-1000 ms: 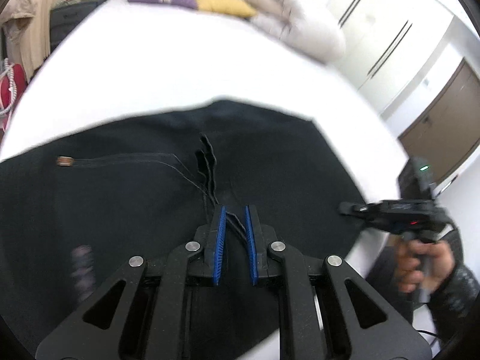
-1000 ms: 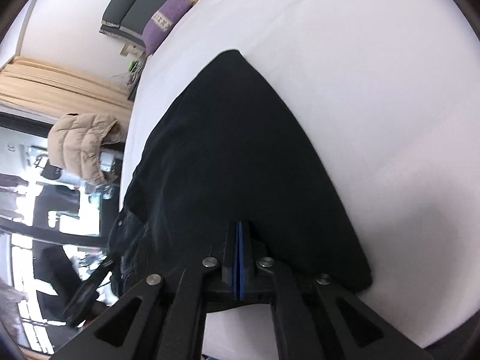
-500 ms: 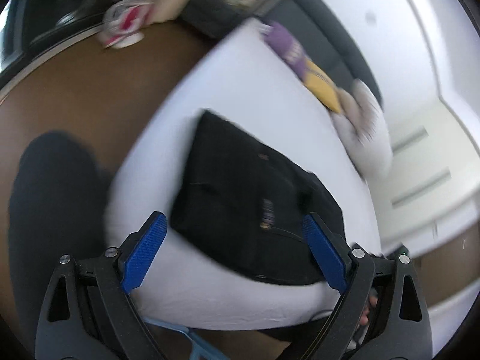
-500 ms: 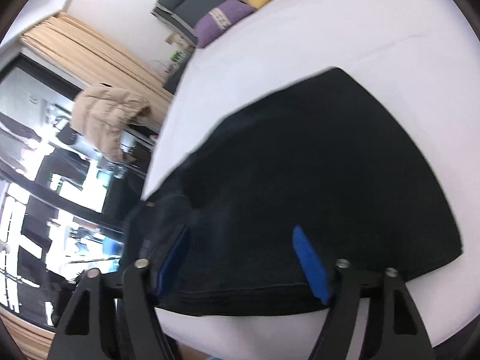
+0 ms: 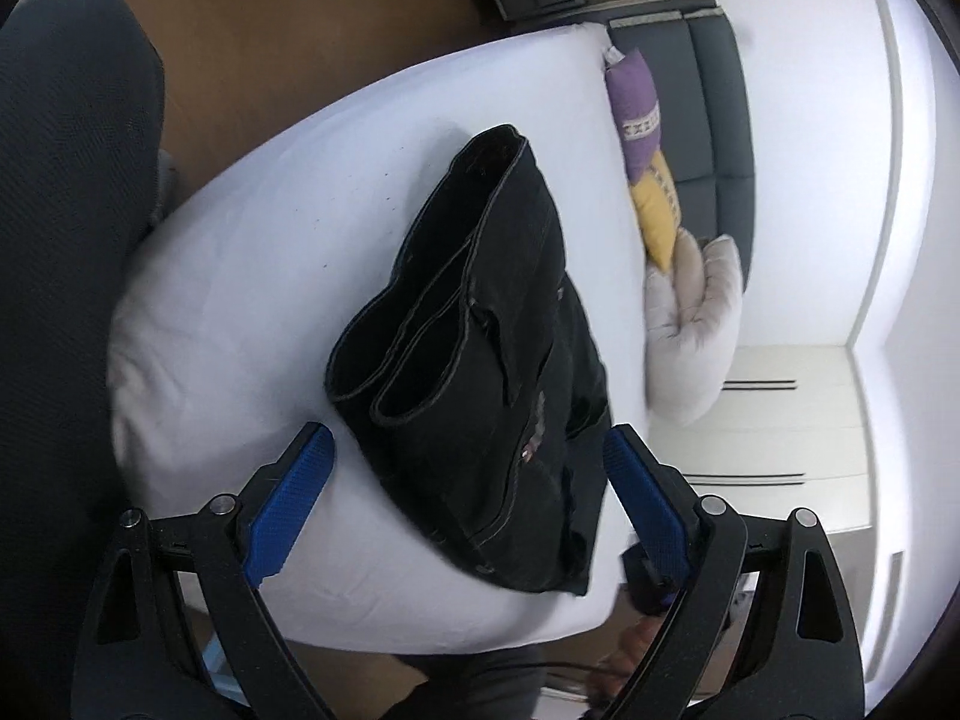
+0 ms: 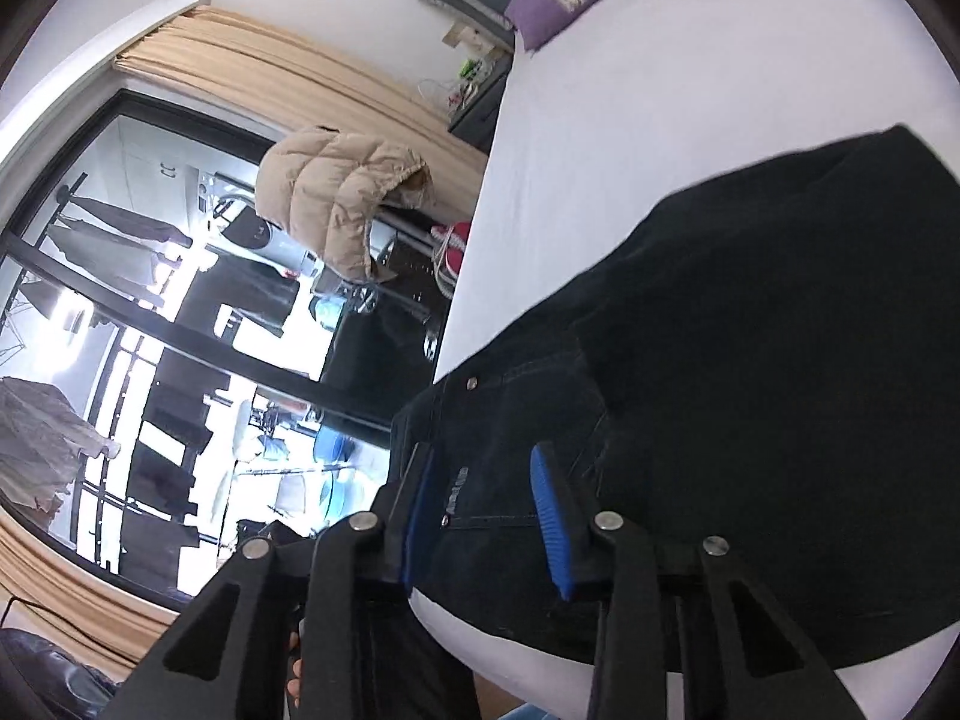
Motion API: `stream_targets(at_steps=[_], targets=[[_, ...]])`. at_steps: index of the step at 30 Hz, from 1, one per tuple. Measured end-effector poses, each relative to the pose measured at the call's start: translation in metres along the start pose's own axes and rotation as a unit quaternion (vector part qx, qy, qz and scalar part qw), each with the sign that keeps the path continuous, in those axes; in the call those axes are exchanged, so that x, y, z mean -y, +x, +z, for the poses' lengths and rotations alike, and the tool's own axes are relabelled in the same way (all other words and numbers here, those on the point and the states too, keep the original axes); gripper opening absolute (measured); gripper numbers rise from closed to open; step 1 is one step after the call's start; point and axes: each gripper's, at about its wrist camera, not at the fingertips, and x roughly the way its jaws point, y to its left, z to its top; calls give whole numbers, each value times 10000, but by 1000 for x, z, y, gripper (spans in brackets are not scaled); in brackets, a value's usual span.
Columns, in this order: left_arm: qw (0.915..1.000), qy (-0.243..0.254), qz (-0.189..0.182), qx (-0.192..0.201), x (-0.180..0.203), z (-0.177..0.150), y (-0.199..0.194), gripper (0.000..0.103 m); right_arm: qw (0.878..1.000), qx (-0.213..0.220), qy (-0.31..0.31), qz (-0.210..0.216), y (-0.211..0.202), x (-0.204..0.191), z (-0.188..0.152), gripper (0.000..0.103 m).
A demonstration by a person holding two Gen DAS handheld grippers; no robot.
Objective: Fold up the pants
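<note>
Folded black pants (image 5: 480, 360) on a white bed (image 5: 252, 276), seen from 2 wrist cameras. The pants lie as a compact stack near the bed's front edge, the long axis running from the front edge toward the pillows; 2 hemmed leg openings (image 5: 390, 378) sit on top, facing the side of the bed away from the pillows. The left gripper (image 5: 468, 486) hangs above and just short of the stack's near end, its jaws spread wide and holding nothing, the stack lying straight ahead between the 2 blue pads (image 5: 288, 498). The right gripper (image 6: 486, 510) sits low over the waistband end of the pants, by the same front edge of the bed, jaws parted about halfway and empty; whether the pads touch the cloth cannot be told. It appears the nearer tool to the fabric, so any final tuck or smoothing would likely fall to it.

Materials: the pants are heavy dark denim with pale topstitching, a metal rivet (image 6: 473, 383) and a small label (image 6: 457, 489); the folds hold thick, rounded edges. The bed sheet is smooth and taut. The purple pillow (image 5: 633, 102), yellow pillow (image 5: 657, 210) and pale plush pillow (image 5: 696, 330) lie at the head of the bed, well apart from the pants. Folding appears essentially complete
</note>
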Motion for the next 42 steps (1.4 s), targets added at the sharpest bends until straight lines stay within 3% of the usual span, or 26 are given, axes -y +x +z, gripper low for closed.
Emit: stream_targets(at_steps=[6,8,9,10,13,17,22,24,26,27,28,33,38,40,42], targets=[[9980,-446,-450,40,-22,7,5,89,9997,-238,21,-14,14,-6,13,34],[9980,-440,-448,21,-25,8,5,65,9993,-360,-35,-119,21,-10,16,34],[9983,-418,-411,-62,-25,9,9,44,9988,-438,-79,-207,24,-13,18,33],[9983,-416,-374,-148,-23,8,12,30,9977,-562,-141,-358,28,-15,21,32],[9994,-46,-282,-183,-9,5,14,25,9935,-829,-235,-741,36,-19,29,27],[9978,592,-273,-96,16,6,8,20,9860,-1155,-398,-1137,46,-18,39,18],[9921,1247,-161,-22,43,0,3,19,9714,-1633,-617,-1608,77,-19,45,16],[9887,1496,-99,7,56,-4,2,19,9628,-1829,-648,-1879,89,-13,47,15],[9853,1710,-44,30,68,-8,2,19,9459,-2052,-669,-2424,103,-2,47,12],[9837,1797,-31,32,71,-14,-3,19,9400,-2138,-641,-2579,108,5,46,2],[9820,1886,-8,40,75,-17,-3,19,9367,-2158,-618,-2688,110,9,46,0],[9746,2237,39,42,98,-24,2,19,9311,-2223,-595,-2828,112,12,45,0],[9583,2855,87,70,146,-38,17,19,9257,-2142,-826,-3006,116,3,40,0],[9490,3150,122,56,170,-48,30,19,9317,-2067,-867,-2859,110,4,41,0],[9378,3467,183,20,187,-59,40,19,9492,-1921,-700,-2391,93,4,46,11]])
